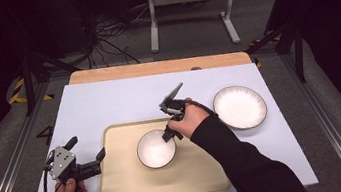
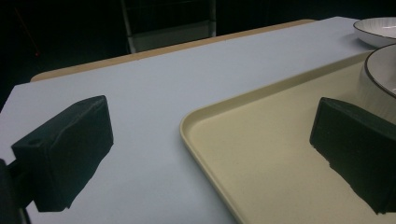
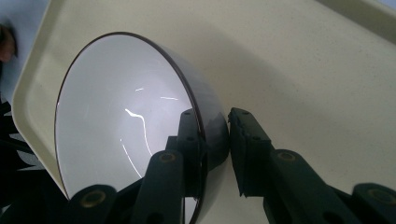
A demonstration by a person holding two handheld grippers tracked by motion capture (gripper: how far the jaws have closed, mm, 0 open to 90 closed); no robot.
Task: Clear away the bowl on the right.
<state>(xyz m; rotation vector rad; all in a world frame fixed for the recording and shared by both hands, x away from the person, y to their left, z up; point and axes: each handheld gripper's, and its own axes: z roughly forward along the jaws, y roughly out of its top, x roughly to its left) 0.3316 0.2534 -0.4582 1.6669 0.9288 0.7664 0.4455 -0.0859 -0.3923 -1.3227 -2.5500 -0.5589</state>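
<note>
A white bowl [image 1: 155,148] with a dark rim is over the middle of a beige tray [image 1: 125,183]. My right gripper [image 1: 170,134] is shut on the bowl's right rim. In the right gripper view one jaw lies inside the bowl [image 3: 121,116] and the other against its outer wall, with my right gripper [image 3: 215,114] over the tray [image 3: 303,70]. My left gripper [image 1: 86,147] stands open at the tray's left edge with nothing between its fingers. In the left gripper view my left gripper [image 2: 210,121] straddles the tray's corner [image 2: 261,154], and the bowl [image 2: 383,74] is at the far right.
A white plate [image 1: 239,106] with a dark rim lies on the pale blue mat [image 1: 109,104] to the right of the tray, and its edge shows as the plate [image 2: 378,29] in the left gripper view. A wooden strip [image 1: 154,68] borders the table's far edge.
</note>
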